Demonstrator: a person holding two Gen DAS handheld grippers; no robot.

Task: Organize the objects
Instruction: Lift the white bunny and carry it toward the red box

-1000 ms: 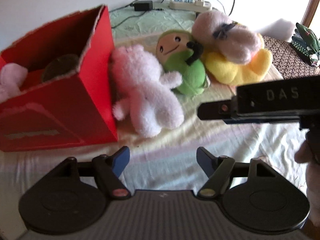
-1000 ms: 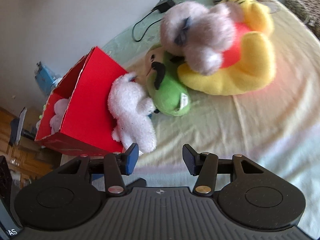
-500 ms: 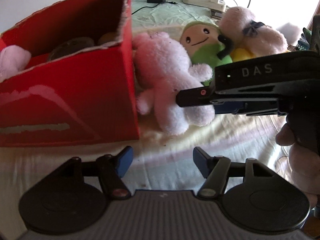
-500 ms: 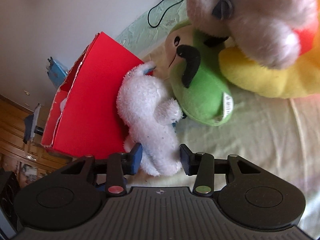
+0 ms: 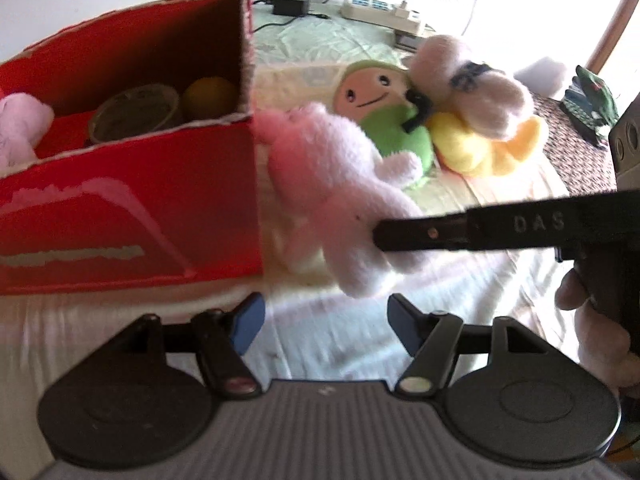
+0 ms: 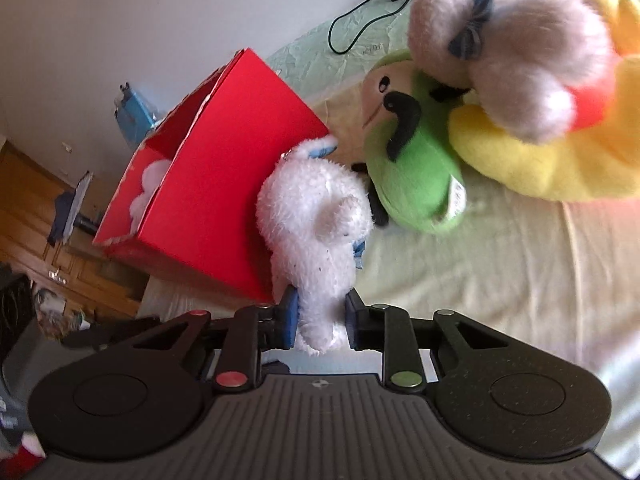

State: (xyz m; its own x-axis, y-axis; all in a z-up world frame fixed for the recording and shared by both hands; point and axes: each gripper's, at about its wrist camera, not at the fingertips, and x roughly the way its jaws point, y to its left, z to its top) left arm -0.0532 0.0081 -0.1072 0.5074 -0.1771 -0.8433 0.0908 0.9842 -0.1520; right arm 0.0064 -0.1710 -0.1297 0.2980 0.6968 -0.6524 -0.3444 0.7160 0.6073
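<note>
The sorting looks partly done. The red cardboard box (image 5: 132, 200) on the bed (image 6: 500, 280) already holds a pale pink plush (image 5: 18, 128), a round tin-like container (image 5: 136, 114) and a yellowish ball (image 5: 210, 98), while four soft toys are outside it: the white plush bear (image 6: 316, 236), lying against the box's side, a green plush doll (image 6: 416, 168), a greyish-pink plush (image 6: 508, 52) and the yellow plush (image 6: 560, 160) under it. The right tool (image 6: 320, 318) is pinching the bear's lower leg, its pads pressing into the fur on both sides, so I judge the bear to be the next item bound for the box; lifting and dropping it in is yet to come, and then the other three. The left tool (image 5: 322, 320) has its fingers spread over bare sheet with nothing between them. Only the left wrist view looks into the box and shows the power strip (image 5: 384, 8) and the person's hand (image 5: 600, 332) on the right tool; only the right wrist view shows the pinch itself and the wooden furniture (image 6: 48, 248) beyond the bed.
</note>
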